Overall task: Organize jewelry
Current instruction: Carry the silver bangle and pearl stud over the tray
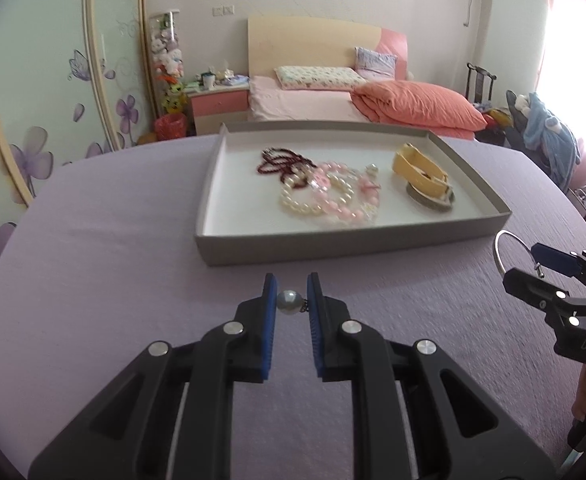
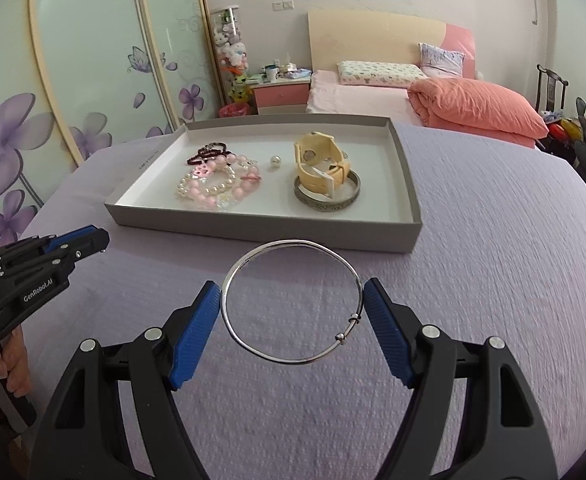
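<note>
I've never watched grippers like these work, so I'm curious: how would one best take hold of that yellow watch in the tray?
Probably across the strap of the yellow watch, coming from above. It stands on edge as a closed loop, leaning on the metal bangle, so the upper band is exposed; the tray walls hinder a low sideways approach.

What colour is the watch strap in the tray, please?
Pale yellow; the watch shows best in the right wrist view.
</note>
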{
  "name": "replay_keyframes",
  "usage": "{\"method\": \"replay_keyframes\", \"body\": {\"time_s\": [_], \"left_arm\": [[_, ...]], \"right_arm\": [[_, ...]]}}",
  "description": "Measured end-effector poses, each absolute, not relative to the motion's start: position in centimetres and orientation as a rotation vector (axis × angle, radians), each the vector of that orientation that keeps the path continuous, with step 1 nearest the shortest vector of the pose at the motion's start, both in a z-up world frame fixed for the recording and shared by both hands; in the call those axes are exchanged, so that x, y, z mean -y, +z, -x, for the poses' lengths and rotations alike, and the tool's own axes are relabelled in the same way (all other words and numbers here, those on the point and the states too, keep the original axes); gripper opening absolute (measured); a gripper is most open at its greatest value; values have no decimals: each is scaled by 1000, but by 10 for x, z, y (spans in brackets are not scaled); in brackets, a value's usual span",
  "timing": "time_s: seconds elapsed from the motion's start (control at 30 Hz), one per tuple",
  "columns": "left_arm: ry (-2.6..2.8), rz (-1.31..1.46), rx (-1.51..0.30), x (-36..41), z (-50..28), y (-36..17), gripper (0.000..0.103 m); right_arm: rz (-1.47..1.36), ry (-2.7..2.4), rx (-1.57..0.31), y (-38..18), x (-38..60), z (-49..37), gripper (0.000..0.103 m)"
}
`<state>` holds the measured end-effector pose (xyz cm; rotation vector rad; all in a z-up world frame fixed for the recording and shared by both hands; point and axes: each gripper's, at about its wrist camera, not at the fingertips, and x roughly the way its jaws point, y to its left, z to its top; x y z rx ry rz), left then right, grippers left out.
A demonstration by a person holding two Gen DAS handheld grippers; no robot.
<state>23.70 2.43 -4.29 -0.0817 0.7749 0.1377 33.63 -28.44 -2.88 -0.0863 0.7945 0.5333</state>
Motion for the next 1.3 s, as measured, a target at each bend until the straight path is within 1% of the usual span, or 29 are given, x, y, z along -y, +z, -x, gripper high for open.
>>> {"method": "replay_keyframes", "body": {"time_s": [0.27, 0.77, 1.03, 1.3], "left_arm": [[157, 72, -746, -30, -238, -34, 16], [145, 75, -746, -30, -242, -34, 16], [143, 78, -715, -35, -257, -22, 16], [131, 85, -701, -39, -285, -14, 16]], "right_arm": [[89, 525, -760, -17, 280, -341, 75], [99, 511, -744, -13, 273, -353, 75], [99, 459, -694, 1, 259, -398, 75], [70, 424, -709, -15, 235, -452, 75]]}}
